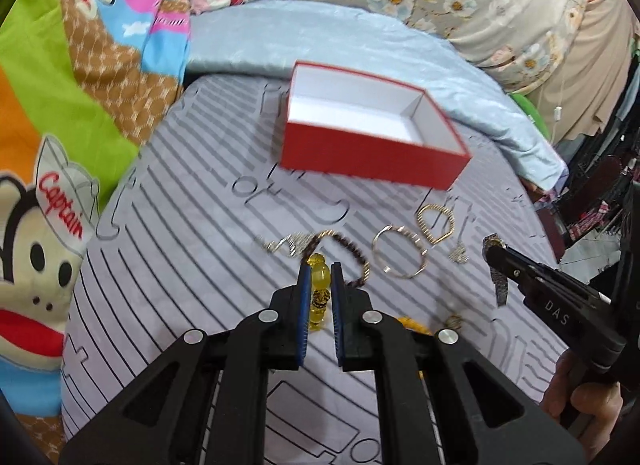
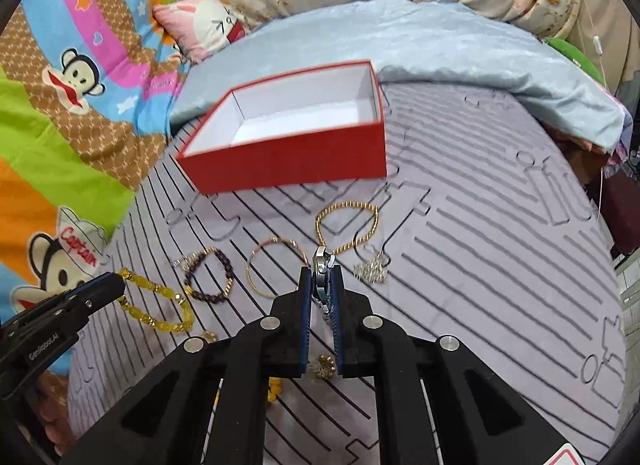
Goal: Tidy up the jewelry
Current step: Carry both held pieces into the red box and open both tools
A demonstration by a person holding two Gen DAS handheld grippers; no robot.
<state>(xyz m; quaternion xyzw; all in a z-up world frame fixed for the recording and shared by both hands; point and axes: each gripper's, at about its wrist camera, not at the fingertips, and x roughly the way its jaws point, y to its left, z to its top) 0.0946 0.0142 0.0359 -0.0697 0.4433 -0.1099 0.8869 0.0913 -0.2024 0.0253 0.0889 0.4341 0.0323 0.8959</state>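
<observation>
**Jewelry: two pieces gripped, box waiting empty**

Jewelry spread across striped grey mat (image 2: pixel 460 265), lower middle of both views; red box (image 2: pixel 296 161) with white lining just beyond, upper middle, nothing visible inside.

Left gripper (image 1: pixel 320 269) clamped on yellow bead bracelet (image 1: pixel 319 293), jaws pinching a few beads, rest of the strand trailing down to the mat at lower left of the right wrist view. Right gripper (image 2: pixel 320 269) clamped on wristwatch (image 2: pixel 322 281), case squeezed edge-on between the blue pads, metal band hanging below.

Still lying loose: dark bead bracelet (image 2: pixel 212 277), thin bangle (image 2: pixel 274 265), twisted gold chain (image 2: pixel 348 225), sparkly silver piece (image 2: pixel 372 269), small flower-shaped gold piece (image 2: pixel 323 365).

Handling, as a judgement:
- Bead bracelet: light, floppy, smooth round beads, likely to roll or slip; best pinched across one bead or the cord between two.
- Watch: heaviest item, rigid case, glass face probably scratch-prone; grip on case edges sound, band apt to swing.
- Bangle: stiff, thin, flat on the cloth; hard to get under, best taken across the rim.
- Chain and silver piece: limp, tangle-prone; best gathered at a bunched spot.
</observation>
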